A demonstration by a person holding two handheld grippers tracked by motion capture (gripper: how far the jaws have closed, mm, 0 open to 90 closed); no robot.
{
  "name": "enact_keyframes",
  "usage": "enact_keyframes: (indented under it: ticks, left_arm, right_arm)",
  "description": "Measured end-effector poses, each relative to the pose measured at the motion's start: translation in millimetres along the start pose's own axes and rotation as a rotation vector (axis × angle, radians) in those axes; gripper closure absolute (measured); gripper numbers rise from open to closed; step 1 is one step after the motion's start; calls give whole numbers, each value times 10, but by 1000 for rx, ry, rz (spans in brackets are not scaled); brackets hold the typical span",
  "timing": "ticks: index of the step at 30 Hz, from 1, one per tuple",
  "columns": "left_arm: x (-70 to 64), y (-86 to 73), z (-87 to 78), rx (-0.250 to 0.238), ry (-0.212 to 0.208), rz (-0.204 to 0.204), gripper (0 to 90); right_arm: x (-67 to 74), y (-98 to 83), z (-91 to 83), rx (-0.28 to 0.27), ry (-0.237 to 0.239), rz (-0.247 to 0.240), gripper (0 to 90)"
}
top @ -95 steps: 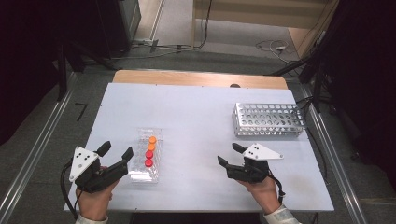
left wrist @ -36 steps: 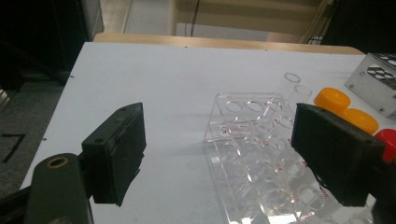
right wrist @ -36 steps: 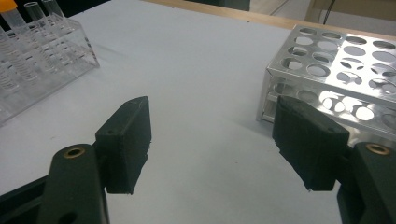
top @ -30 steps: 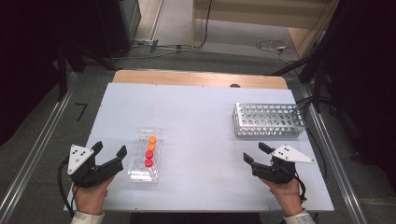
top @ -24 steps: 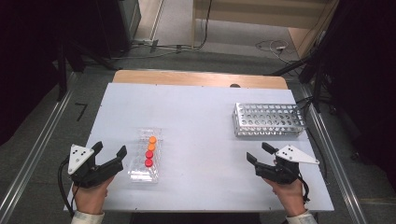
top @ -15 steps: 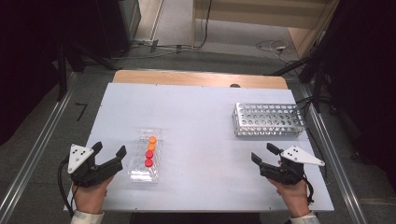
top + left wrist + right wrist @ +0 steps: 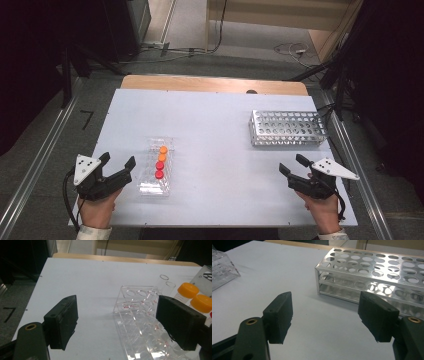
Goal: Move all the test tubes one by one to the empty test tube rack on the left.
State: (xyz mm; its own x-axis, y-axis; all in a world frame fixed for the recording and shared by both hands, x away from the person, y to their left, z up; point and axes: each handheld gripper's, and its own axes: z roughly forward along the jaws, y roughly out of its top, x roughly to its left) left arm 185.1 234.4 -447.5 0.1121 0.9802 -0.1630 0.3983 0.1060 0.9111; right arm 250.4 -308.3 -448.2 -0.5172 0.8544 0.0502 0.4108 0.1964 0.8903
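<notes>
Both tools empty with jaws wide — the left tool [image 7: 118,167] just beside the clear acrylic rack [image 7: 157,166] of capped tubes [image 7: 161,161], the right tool [image 7: 293,166] near the metal rack [image 7: 287,128] — a careless nudge could topple the light acrylic rack.

table [image 7: 220,125]: pale blue-white top, tan wooden strip along the far edge
clear rack [image 7: 156,167]: see-through plastic, red markings
caps [image 7: 161,161]: 2 orange, 2 red
metal rack [image 7: 287,128]: shiny silver, rows of round holes
left gripper [image 7: 118,168]: black, grey plate with dark dots
right gripper [image 7: 292,165]: black, grey plate with dark dots
</notes>
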Motion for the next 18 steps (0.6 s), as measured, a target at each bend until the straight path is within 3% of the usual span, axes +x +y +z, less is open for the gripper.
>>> enact_keyframes:
  ticks: [18]
  left_arm:
    - [-7, -7, 6, 4, 0, 3, 186]
  right_arm:
    - [-173, -67, -144, -9, -44, 28, 263]
